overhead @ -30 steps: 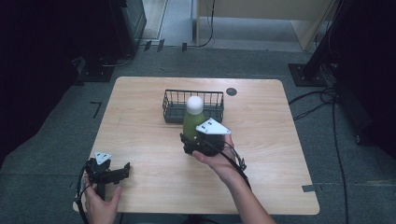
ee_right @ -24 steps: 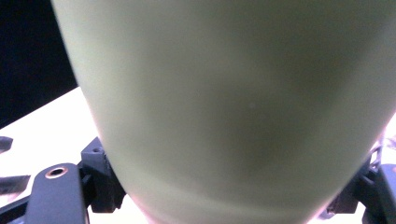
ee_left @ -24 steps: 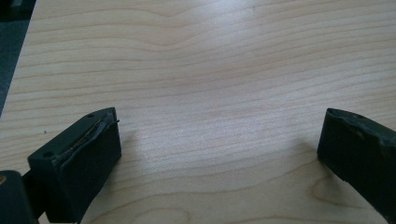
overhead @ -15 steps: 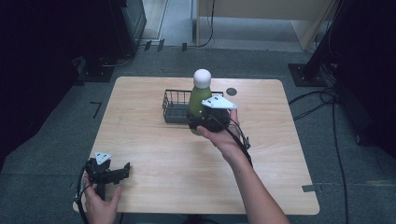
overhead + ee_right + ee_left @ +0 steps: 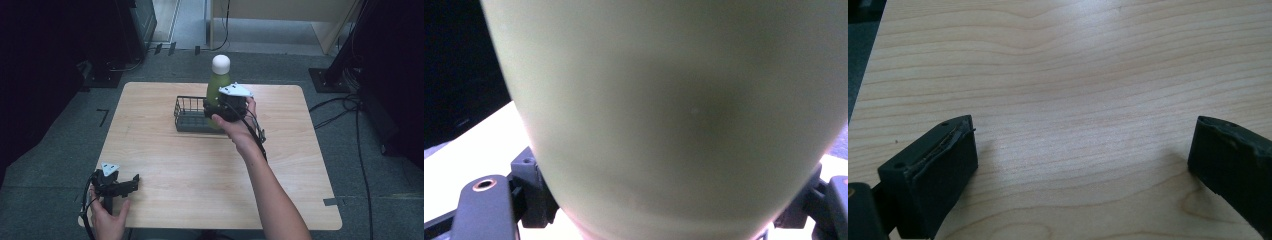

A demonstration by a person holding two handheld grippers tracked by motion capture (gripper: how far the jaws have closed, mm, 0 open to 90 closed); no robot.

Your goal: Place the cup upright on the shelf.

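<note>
Between the right tongs [image 5: 216, 111] a green bottle [image 5: 218, 86] is sitting clamped, the jaws pressing on its lower body from either side; in the right gripper view the bottle [image 5: 664, 110] is looming close and blurred, with the black jaws hugging its flanks at the bottom corners; in the high view it is standing upright in the grip, its white round cap [image 5: 221, 64] pointing up, and it is hanging above the right end of a black wire basket [image 5: 189, 116], whether its base is touching the wires I cannot tell; the person's right hand [image 5: 239, 127] is wrapping the gripper from behind, the forearm running down to the bottom edge, a cable trailing along the wrist; the basket is resting on the far middle of the table [image 5: 165, 165]; at the near left corner of that table the left tongs [image 5: 131, 182] are lying low with their jaws wide apart and nothing between them, the left hand [image 5: 107, 217] gripping the handle; in the left gripper view the two black jaws are framing bare pale wood [image 5: 1073, 100]; beyond the table grey floor and dark equipment are showing.
</note>
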